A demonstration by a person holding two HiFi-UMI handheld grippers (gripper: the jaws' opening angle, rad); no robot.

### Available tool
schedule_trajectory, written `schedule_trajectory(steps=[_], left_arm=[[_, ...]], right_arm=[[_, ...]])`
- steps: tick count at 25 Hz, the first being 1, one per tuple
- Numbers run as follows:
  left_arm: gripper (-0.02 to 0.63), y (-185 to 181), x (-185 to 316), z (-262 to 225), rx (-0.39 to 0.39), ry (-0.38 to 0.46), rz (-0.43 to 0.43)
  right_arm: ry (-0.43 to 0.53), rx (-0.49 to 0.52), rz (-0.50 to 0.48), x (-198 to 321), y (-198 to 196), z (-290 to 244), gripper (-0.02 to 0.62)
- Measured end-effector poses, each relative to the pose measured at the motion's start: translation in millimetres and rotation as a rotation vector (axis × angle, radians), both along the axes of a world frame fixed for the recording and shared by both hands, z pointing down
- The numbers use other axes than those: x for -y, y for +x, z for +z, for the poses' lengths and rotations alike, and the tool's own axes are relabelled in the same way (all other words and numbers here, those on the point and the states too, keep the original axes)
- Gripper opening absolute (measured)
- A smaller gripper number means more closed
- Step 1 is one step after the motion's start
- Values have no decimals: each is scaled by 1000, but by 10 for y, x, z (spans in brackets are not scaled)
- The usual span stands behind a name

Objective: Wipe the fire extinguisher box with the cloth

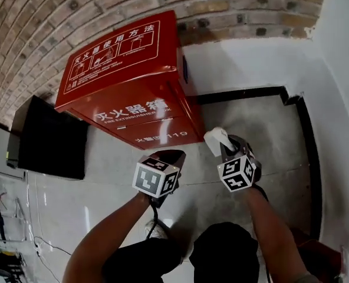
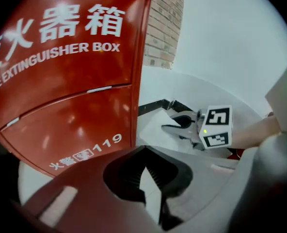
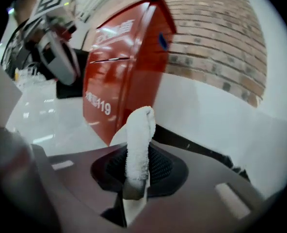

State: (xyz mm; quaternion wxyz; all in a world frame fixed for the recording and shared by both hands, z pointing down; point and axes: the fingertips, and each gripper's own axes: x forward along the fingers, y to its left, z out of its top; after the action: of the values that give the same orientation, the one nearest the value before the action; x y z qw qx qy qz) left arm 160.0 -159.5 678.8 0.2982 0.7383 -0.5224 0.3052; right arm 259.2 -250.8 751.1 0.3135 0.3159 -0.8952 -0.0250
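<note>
Holding the cloth (image 3: 138,140) is the right gripper (image 1: 223,148). Its jaws are clamped on the lower end of a folded white roll, which stands up past the fingertips. The cloth sits in front of the fire extinguisher box (image 1: 133,93), near its lower right corner and not yet touching it. The left gripper (image 1: 173,156) is in front of the box's lower front panel, with its jaws brought together and nothing between them.

The box stands on the floor against the brick wall (image 1: 56,22), with its sloped lid facing upward.

Handling assessment:
- Cloth: appears soft, light and thick-piled. The free end will likely flatten and bend when pressed, so the present hold low on the fold looks suitable, leaving the upper part free as the wiping face.
- Box: appears to be rigid, glossy painted metal, smooth and probably heavy enough to stay put under wiping pressure. The lid and front panel seams may flex slightly.
- The box does not need to be gripped. The left gripper can steady its edge if required.
</note>
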Motion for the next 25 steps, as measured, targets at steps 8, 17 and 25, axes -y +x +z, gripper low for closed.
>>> schedule_trajectory(steps=[8, 17, 25], left_arm=[[0, 451, 337, 199, -14, -71, 71], [0, 449, 661, 465, -67, -93, 45], [0, 237, 758, 512, -26, -108, 33]], right_arm=[[-456, 350, 305, 786, 44, 168, 86], [-647, 298, 419, 1497, -576, 1014, 86], [-940, 579, 190, 1429, -1198, 911, 80]])
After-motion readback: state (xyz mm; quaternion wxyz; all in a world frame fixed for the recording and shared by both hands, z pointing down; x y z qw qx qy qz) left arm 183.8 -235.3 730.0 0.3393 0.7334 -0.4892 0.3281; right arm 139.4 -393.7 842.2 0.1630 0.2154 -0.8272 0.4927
